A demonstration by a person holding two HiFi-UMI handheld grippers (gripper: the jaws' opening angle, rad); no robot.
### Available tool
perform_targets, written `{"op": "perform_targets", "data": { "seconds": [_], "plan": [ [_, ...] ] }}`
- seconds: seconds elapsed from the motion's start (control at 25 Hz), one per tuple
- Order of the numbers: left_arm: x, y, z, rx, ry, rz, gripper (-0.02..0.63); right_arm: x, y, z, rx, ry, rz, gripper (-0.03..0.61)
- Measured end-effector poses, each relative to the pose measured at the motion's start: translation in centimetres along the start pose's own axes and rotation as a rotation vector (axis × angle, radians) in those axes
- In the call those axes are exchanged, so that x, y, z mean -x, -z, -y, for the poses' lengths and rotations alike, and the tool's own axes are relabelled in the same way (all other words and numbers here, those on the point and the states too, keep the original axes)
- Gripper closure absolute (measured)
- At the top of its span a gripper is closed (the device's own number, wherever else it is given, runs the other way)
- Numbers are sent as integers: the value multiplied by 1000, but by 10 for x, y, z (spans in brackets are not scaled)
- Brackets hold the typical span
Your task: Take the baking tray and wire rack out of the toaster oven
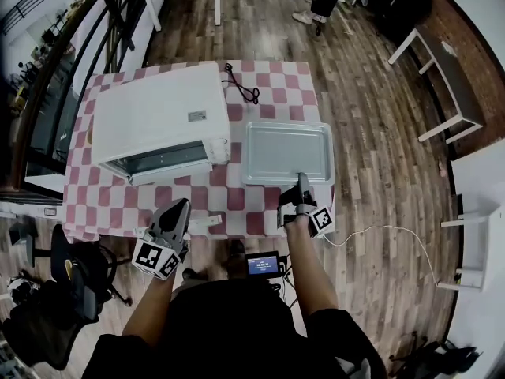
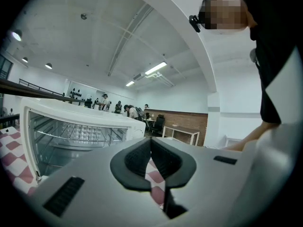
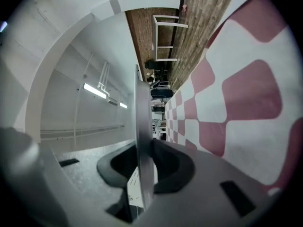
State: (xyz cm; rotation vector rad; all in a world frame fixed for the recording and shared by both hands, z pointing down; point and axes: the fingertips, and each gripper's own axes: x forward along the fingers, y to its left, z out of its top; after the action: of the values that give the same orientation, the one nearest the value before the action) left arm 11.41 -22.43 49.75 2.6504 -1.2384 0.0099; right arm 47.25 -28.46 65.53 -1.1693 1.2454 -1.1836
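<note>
The head view looked steeply down on a table (image 1: 272,76) covered in a red and white checked cloth. A white toaster oven (image 1: 162,121) sat at centre left, its mouth open toward the bottom of the frame. The baking tray (image 1: 288,150) was already out of it, lying at centre right of the cloth, just beside the oven.

The right gripper (image 1: 302,180) reached up from the lower middle, its claw clamped on the tray's near rim. In the right gripper view, that thin metal rim (image 3: 142,117) ran between the two pads. It was unclear whether the tray rested fully on the cloth or hung just above it.

The left gripper (image 1: 181,205) hovered at lower left, in front of the oven, its claw closed together on nothing. Its own view showed the wire rack (image 2: 75,135) on its runners inside the oven, at left of frame.

To finish this step well, the tray likely needed to be laid flat, clear of the table's near edge, before the claw let go. The rack would then call for a grip on the middle of its front bar and a level, straight pull.
</note>
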Motion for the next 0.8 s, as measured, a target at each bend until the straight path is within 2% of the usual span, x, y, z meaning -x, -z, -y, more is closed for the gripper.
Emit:
{"op": "perform_targets", "data": {
  "seconds": [0.28,0.48,0.8],
  "plan": [
    [-7,9,-8,7,-84,-33,621,-67,-3,39,4,65,-36,502],
    [-8,9,-22,20,-159,-47,621,-100,-3,69,-35,116,-37,502],
    [-12,11,-35,28,-220,-61,621,-142,6,84,2,198,-42,500]
  ]
}}
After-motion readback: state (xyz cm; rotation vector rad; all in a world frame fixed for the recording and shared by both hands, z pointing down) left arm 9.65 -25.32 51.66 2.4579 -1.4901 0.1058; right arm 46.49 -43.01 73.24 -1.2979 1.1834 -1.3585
